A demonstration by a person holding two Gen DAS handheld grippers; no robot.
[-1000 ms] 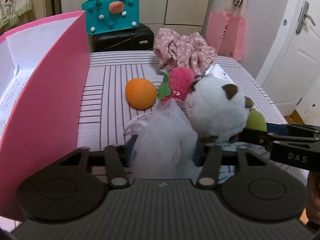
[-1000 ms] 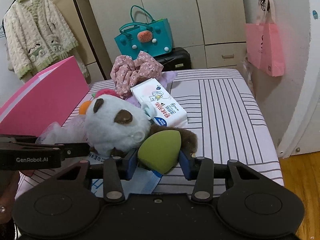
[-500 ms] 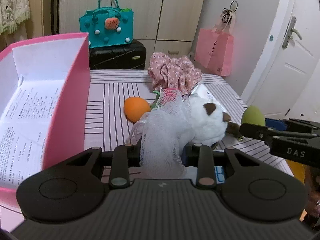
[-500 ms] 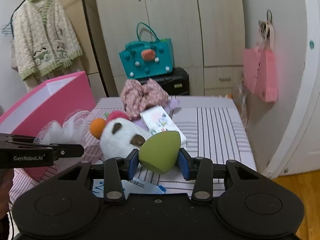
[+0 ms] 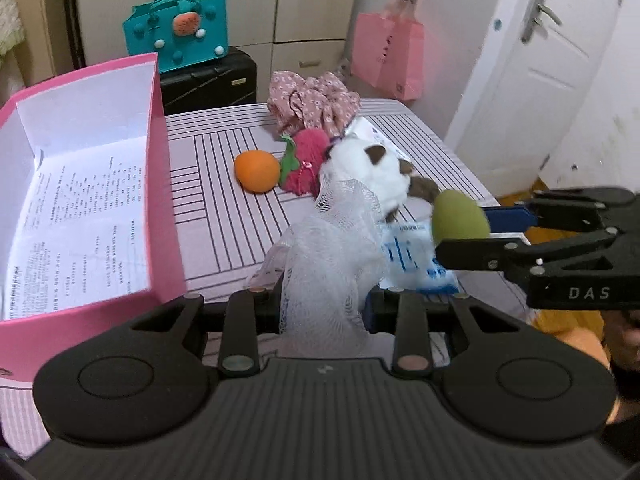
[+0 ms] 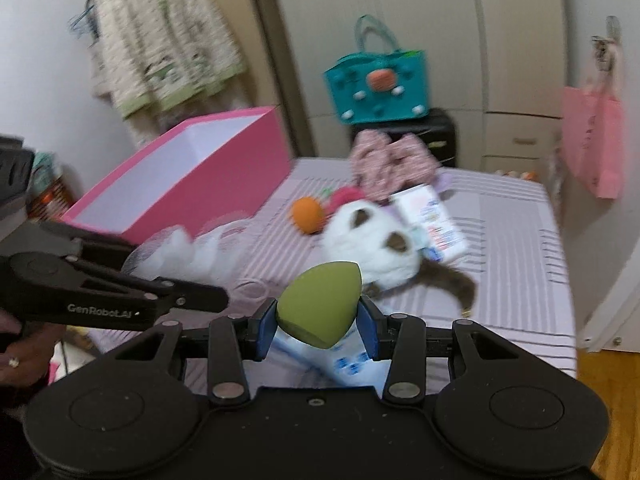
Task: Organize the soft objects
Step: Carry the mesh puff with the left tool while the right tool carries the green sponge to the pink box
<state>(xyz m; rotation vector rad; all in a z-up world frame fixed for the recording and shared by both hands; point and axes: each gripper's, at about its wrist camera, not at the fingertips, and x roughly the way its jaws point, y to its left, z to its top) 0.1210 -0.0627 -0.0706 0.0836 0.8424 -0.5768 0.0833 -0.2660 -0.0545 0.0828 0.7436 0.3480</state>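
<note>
At the left of the frame I see the pink box [image 5: 158,168] holding only a printed sheet [image 5: 76,216]. My left hand-held gripper [image 5: 324,300] pinches the white mesh pouf [image 5: 332,248] at lower centre, raised beside the box; my right hand-held gripper [image 6: 318,326] clamps the green sponge [image 6: 320,304] above the striped desk [image 6: 516,264].

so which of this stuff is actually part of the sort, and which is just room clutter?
In play:
left gripper shut on mesh pouf
right gripper shut on green sponge
pink box
plush toy
orange ball
red plush

Clutter:
teal bag
pink bag
black case
</note>
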